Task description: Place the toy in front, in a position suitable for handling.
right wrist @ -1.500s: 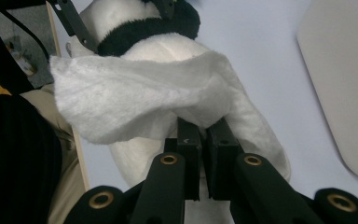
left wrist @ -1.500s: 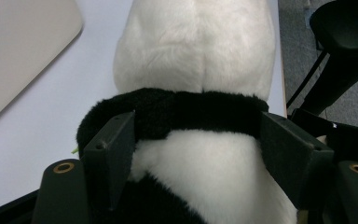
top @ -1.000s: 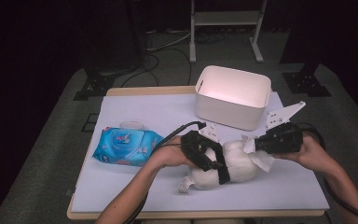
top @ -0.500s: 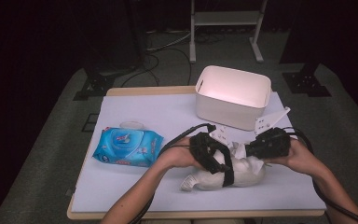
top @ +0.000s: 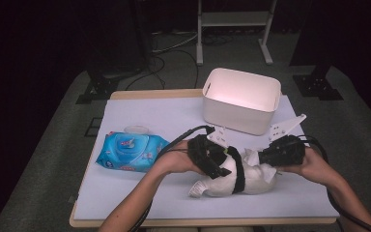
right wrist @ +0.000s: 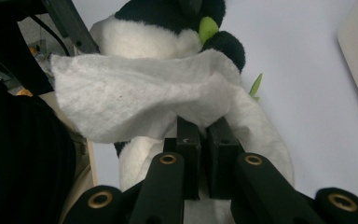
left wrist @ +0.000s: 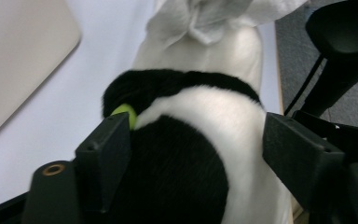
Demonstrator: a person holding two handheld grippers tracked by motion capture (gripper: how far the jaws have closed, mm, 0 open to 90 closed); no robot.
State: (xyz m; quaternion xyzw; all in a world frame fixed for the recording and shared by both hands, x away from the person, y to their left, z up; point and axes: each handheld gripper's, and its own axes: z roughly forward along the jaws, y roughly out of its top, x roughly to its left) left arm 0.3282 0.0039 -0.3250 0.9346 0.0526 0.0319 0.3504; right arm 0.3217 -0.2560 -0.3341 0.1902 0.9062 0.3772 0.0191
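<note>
Panda plush toy [top: 244, 176] lies on its side on the counter [top: 140, 188], toward the front edge, right of centre. Left claw [top: 222, 162] straddles the black-and-white body, jaws apart on either side; they have just been opening, plush between them, pads not visibly pressing. Right claw [top: 261, 157] at the toy's right end, jaws together, clamped on a white wipe [right wrist: 140, 100] draped over the plush. White bin [top: 241, 99] stands behind the toy near the back right corner of the counter. Blue wet-wipe pack [top: 128, 151] lies well apart near the left edge.
</note>
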